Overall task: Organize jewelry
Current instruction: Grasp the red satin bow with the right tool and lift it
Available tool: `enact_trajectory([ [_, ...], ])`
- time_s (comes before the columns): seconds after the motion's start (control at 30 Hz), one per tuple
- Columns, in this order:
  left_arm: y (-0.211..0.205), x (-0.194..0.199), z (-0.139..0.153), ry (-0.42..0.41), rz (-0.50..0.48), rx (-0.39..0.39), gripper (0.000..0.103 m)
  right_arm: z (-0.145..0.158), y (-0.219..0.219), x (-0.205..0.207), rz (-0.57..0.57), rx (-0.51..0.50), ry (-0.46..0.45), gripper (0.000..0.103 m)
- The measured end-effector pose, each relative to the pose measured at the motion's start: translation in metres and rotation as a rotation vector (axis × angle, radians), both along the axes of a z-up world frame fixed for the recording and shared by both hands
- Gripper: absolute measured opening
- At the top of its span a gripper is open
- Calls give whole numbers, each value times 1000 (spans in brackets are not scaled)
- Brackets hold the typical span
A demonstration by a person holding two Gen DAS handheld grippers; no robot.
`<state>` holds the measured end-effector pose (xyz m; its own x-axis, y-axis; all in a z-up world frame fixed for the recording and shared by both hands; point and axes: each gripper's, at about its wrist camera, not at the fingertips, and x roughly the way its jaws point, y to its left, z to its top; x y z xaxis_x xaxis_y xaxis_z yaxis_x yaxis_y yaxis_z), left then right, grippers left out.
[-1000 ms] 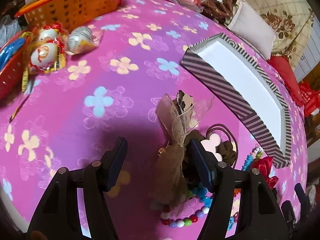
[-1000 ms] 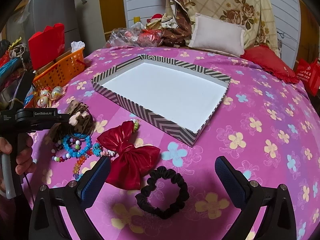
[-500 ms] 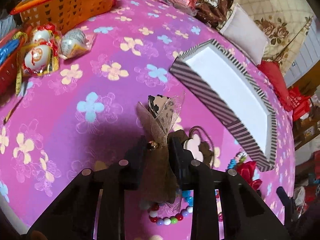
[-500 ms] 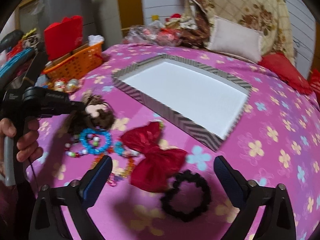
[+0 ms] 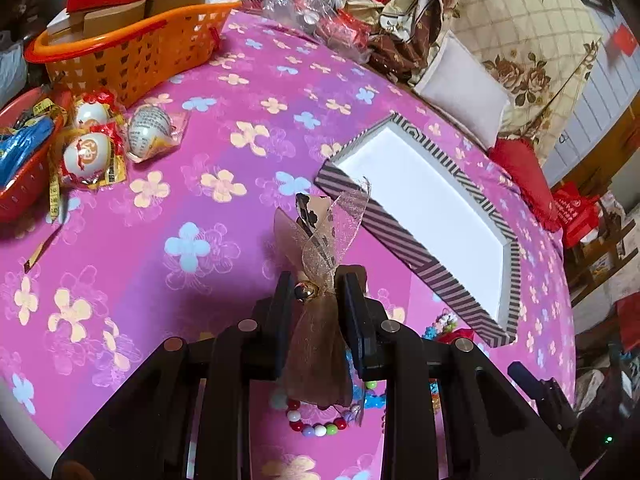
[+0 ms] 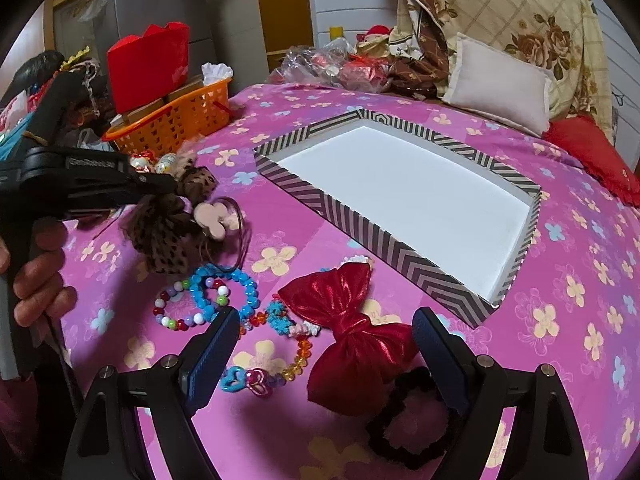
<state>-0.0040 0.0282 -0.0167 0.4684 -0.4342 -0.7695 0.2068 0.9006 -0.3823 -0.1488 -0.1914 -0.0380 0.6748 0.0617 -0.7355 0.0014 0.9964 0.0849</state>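
Orange basket (image 5: 132,54) at the far left edge of the pink flowered cloth (image 5: 224,128), cardboard boxes (image 5: 120,12) inside. Three wrapped eggs (image 5: 120,136) just in front. Red basket (image 5: 24,184) beside them, yellow tape measure (image 5: 54,184) draped over. White cushion (image 6: 500,84) and red cushion (image 6: 592,152) beyond.

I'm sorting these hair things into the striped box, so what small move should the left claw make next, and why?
Probably lift and carry toward the striped box: the left claw is shut on the brown bow, and the box's white floor looks bare. The right claw hangs open over the red bow.
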Motion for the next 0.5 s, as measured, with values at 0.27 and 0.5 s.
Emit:
enact_trajectory([
  [0.27,14,3,5,-8,32,-31,24,-11,-13,2,-23,15,32,86],
  [0.5,22,2,11,-32,58,-40,24,-24,-13,16,5,-27,65,86],
])
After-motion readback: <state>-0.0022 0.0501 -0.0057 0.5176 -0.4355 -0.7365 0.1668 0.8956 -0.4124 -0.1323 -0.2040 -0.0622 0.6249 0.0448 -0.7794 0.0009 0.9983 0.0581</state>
